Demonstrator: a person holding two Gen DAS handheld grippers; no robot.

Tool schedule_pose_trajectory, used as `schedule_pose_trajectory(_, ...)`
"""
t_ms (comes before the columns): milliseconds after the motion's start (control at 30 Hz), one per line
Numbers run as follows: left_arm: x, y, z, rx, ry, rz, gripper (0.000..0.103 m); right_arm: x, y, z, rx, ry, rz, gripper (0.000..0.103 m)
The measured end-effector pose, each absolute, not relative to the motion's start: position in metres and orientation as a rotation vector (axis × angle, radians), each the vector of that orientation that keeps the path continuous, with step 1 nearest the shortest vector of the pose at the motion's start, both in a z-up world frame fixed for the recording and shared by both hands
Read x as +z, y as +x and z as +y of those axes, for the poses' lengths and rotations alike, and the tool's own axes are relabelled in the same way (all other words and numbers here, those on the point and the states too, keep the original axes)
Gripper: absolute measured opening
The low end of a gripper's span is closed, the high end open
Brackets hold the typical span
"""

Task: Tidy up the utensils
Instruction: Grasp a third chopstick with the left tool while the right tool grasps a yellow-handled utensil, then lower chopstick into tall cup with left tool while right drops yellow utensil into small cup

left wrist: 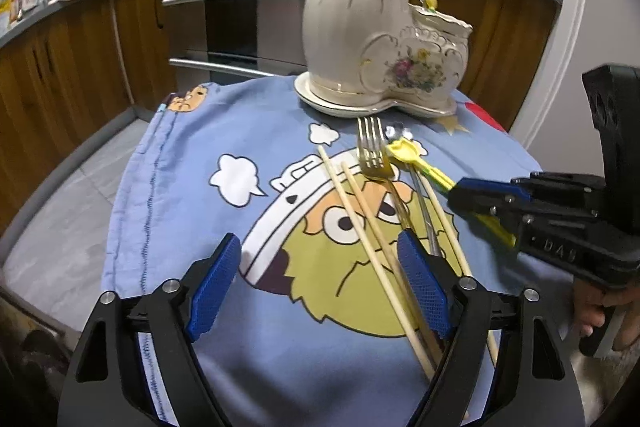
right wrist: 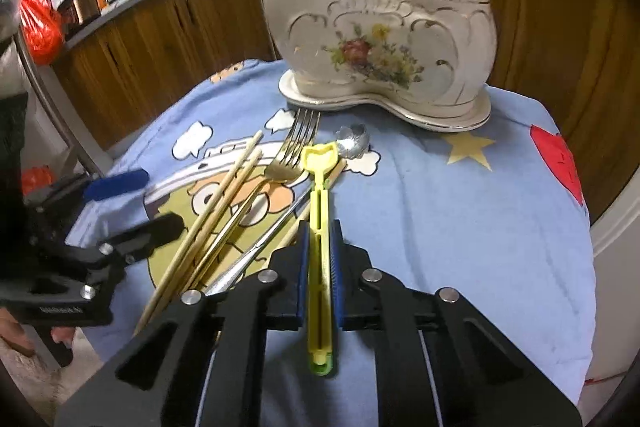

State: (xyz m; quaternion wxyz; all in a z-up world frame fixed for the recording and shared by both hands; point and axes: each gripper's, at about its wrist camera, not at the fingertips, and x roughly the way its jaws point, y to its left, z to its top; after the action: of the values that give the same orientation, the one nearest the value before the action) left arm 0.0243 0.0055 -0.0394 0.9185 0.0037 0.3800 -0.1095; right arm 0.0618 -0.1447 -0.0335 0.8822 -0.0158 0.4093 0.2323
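On the blue cartoon cloth lie wooden chopsticks [left wrist: 360, 203] [right wrist: 224, 195], a gold fork [left wrist: 374, 155] [right wrist: 290, 155], a silver spoon [right wrist: 352, 141] and a yellow shovel-shaped utensil [right wrist: 320, 195] [left wrist: 416, 163]. My right gripper [right wrist: 320, 227] [left wrist: 472, 191] is shut on the yellow utensil's handle, with the shovel end pointing at the holder. My left gripper [left wrist: 318, 239] [right wrist: 140, 205] is open over the cloth, and the chopsticks run past its right pad untouched. The cream floral ceramic holder [left wrist: 360, 43] [right wrist: 360, 27] stands behind, with a wooden stick in its tall part and a fork and a yellow piece in the low part.
The holder rests on a matching saucer [left wrist: 320, 103] at the table's far edge. Wooden cabinets [left wrist: 80, 67] and an oven [left wrist: 232, 23] lie beyond the table. A hand [left wrist: 596, 311] holds the right gripper at the right edge. A red bag [right wrist: 40, 23] sits on the counter.
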Motion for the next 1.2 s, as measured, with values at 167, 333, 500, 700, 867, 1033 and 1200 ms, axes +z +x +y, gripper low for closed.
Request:
schedule_pose_trajectory(167, -0.044, 0.026, -0.006, -0.239, 0.046, 0.811, 0.059, -0.024, 0.057, -0.155, 0.483, -0.018, 0.804, 0.010)
schedule_pose_trajectory(333, -0.044, 0.025, -0.013, -0.232, 0.072, 0.817, 0.050, -0.021, 0.057, -0.158, 0.499, -0.006, 0.794, 0.010)
schedule_pose_trajectory(500, -0.044, 0.026, -0.011, -0.207, 0.080, 0.826, 0.036, -0.018, 0.057, -0.162, 0.509, 0.000, 0.778, 0.010)
schedule_pose_trajectory(700, -0.044, 0.035, -0.031, -0.179, 0.137, 0.855, 0.032, -0.014, 0.055, -0.165, 0.512, -0.009, 0.752, 0.010)
schedule_pose_trajectory(867, -0.043, 0.041, -0.025, -0.161, 0.136, 0.866, 0.006, -0.010, 0.050, -0.168, 0.535, -0.020, 0.726, 0.010)
schedule_pose_trajectory(1033, -0.038, 0.038, -0.009, -0.200, 0.051, 0.857, 0.005, -0.003, 0.047, -0.177, 0.557, -0.003, 0.689, 0.010)
schedule_pose_trajectory(1200, -0.011, 0.019, -0.005, -0.235, 0.041, 0.756, 0.005, 0.007, 0.045, -0.187, 0.573, 0.033, 0.642, 0.010)
